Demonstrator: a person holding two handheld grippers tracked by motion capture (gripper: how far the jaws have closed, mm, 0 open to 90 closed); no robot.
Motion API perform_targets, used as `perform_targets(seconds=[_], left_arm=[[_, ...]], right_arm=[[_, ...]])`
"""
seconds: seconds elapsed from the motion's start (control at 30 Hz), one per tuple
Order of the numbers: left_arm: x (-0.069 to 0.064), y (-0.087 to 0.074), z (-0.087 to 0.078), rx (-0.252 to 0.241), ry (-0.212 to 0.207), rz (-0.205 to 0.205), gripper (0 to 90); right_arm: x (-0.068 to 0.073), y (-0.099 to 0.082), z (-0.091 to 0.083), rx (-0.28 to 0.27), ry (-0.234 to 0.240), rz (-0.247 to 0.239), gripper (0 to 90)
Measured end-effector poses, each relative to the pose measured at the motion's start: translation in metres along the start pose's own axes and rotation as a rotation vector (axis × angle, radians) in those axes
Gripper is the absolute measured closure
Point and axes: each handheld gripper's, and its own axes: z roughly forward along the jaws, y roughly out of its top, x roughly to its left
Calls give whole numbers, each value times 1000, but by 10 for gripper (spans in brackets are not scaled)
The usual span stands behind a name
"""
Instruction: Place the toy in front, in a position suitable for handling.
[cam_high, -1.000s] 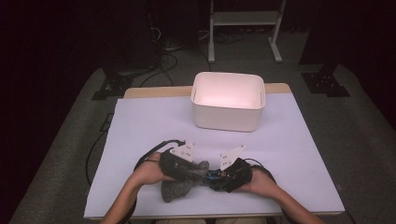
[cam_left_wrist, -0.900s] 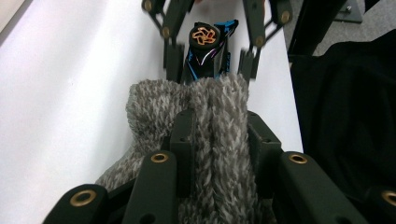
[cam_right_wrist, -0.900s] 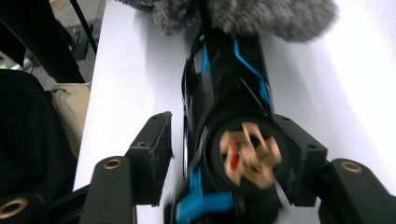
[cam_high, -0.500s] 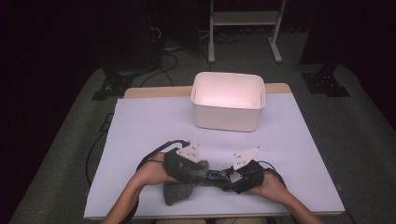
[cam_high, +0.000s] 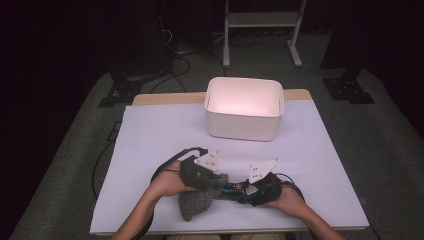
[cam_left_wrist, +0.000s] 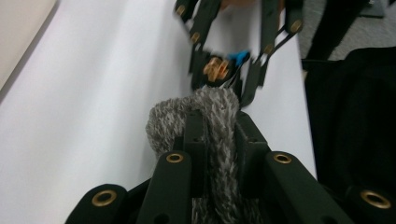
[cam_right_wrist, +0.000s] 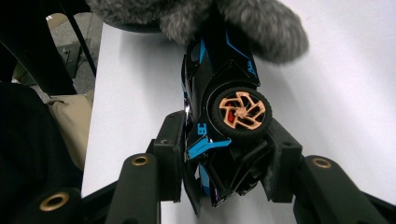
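Sock pulled over a toy car, low on the desk (cam_high: 150, 125)

High view: left gripper (cam_high: 200, 172) and right gripper (cam_high: 260, 187) meet by the sock (cam_high: 195, 205). Left gripper view: jaws pinch the sock's edge; keep it taut. Right gripper view: jaws, just closing, clamp the car (cam_right_wrist: 224, 93); hold it steady.

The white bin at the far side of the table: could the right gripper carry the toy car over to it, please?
Probably not yet. The right gripper is clamped on the toy car, but the car's front is inside the grey fuzzy pouch that the left gripper pinches. The table towards the white bin looks free.
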Motion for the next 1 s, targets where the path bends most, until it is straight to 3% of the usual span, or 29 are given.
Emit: perform_targets(seconds=[0.17,0.27,0.3,0.37,0.63,0.9,0.97,1.0], left_arm=[[-3,23,22,11,-56,61,786],[-3,31,34,-4,-103,62,786],[-2,33,40,14,-120,70,786],[-1,33,43,1,-129,55,785],[3,21,33,-2,-115,57,779],[9,-16,6,6,-65,-9,770],[10,-24,-1,-32,-76,-34,769],[11,-29,-6,-21,-52,-39,769]], right_arm=[[1,0,1,-5,-4,-8,562],[1,0,2,-11,-3,-11,563],[2,0,2,-13,-4,-10,562],[2,0,2,-15,-4,-6,563],[2,0,2,-14,-5,-11,564],[1,0,2,-9,3,-17,564],[0,0,2,-10,3,-21,565],[0,0,2,-9,4,-21,565]])
